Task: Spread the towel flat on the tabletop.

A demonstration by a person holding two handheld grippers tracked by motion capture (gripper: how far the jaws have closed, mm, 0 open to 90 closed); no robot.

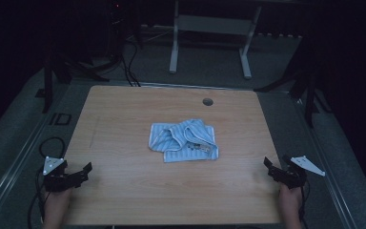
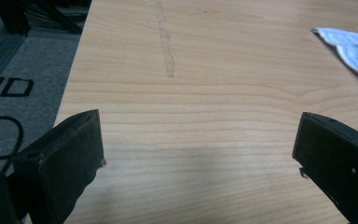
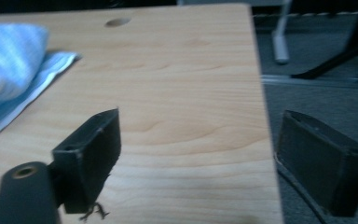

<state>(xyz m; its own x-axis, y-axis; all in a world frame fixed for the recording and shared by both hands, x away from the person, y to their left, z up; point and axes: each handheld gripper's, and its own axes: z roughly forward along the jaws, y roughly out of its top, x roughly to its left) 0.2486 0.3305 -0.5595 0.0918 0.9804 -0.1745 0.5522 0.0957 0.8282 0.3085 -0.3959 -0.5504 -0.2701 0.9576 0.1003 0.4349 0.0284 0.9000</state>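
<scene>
A crumpled blue-and-white striped cloth [image 1: 183,140] lies near the middle of the wooden table [image 1: 124,191]. Its edge shows at the top right of the left gripper view, cloth [image 2: 349,44], and at the left of the right gripper view, cloth [image 3: 14,70]. My left gripper [image 1: 83,172] rests at the table's front left corner, open, nothing between its jaws [image 2: 198,149]. My right gripper [image 1: 275,169] sits at the front right edge, also open and empty [image 3: 198,158]. Both are well apart from the cloth.
A round cable hole [image 1: 208,101] sits near the table's far edge. Behind the table stands a white desk frame [image 1: 209,28] on grey carpet. Black cables [image 1: 47,148] loop on the floor at the left. Dark stand legs [image 1: 310,90] flank the table.
</scene>
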